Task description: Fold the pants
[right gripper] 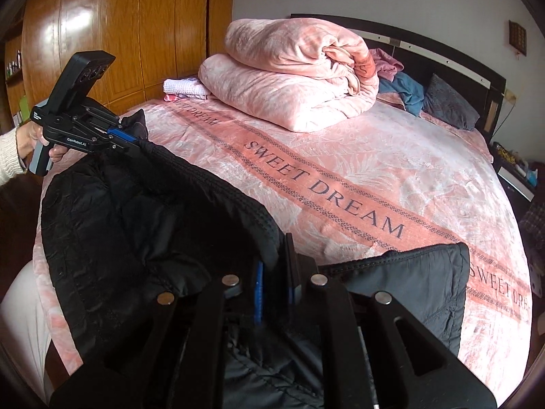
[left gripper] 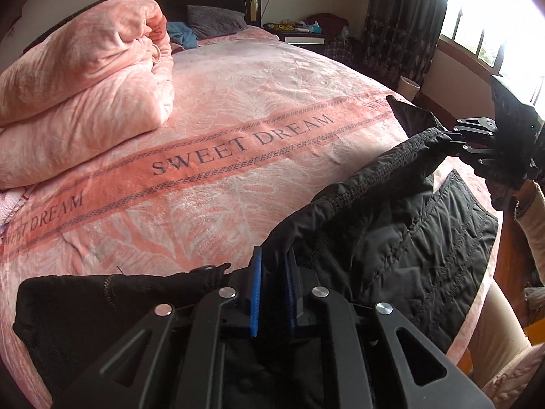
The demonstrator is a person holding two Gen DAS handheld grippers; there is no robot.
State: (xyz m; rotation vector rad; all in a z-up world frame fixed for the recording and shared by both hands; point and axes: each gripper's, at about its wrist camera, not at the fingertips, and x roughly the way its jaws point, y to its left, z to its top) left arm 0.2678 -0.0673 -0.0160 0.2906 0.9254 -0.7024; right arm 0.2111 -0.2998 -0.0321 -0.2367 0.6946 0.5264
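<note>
Black quilted pants [left gripper: 402, 225] hang stretched between my two grippers above the near edge of the bed; they also show in the right wrist view [right gripper: 143, 218]. My left gripper [left gripper: 274, 266] is shut on one end of the waistband, with blue pads either side of the cloth. It also appears in the right wrist view [right gripper: 131, 138], clamped on the band. My right gripper [right gripper: 274, 262] is shut on the other end of the waistband, and shows in the left wrist view [left gripper: 449, 138]. The waistband runs taut between them.
The bed has a pink "SWEET DREAM" blanket [left gripper: 238, 109]. A folded pink duvet [left gripper: 81, 95] lies at its far left, also in the right wrist view [right gripper: 293, 78]. A grey pillow [right gripper: 449, 102], a wooden wardrobe [right gripper: 119, 34] and a nightstand [left gripper: 303, 34] surround it.
</note>
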